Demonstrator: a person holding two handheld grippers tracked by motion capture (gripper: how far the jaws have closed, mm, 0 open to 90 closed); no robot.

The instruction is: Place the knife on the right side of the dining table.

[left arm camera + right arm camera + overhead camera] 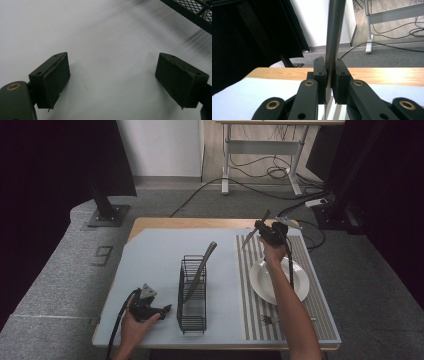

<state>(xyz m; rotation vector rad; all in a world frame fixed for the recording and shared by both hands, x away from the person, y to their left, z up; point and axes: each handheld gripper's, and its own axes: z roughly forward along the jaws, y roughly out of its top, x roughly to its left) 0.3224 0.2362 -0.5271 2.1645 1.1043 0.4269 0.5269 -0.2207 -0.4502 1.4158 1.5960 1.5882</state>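
Pale-blue worktop (150, 255). Right claw (329, 75) pinches knife (334, 30), raised over far right corner beyond plate (300, 285). Left claw (110, 72) spread, empty, near front-left edge. Likely next: lower knife beside plate.

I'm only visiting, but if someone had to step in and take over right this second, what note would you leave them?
Right gripper: shut on a table knife, held up in the air above the far end of the striped placemat; in the right gripper view the jaws pinch its metal shaft.
Left gripper: open, holding nothing, low over the blue mat beside the black wire caddy.
In place: white plate on the placemat, fork on its near end.
One utensil leans in the caddy.
Left, probably: lay the knife by the plate, then deal with the caddy's utensil.
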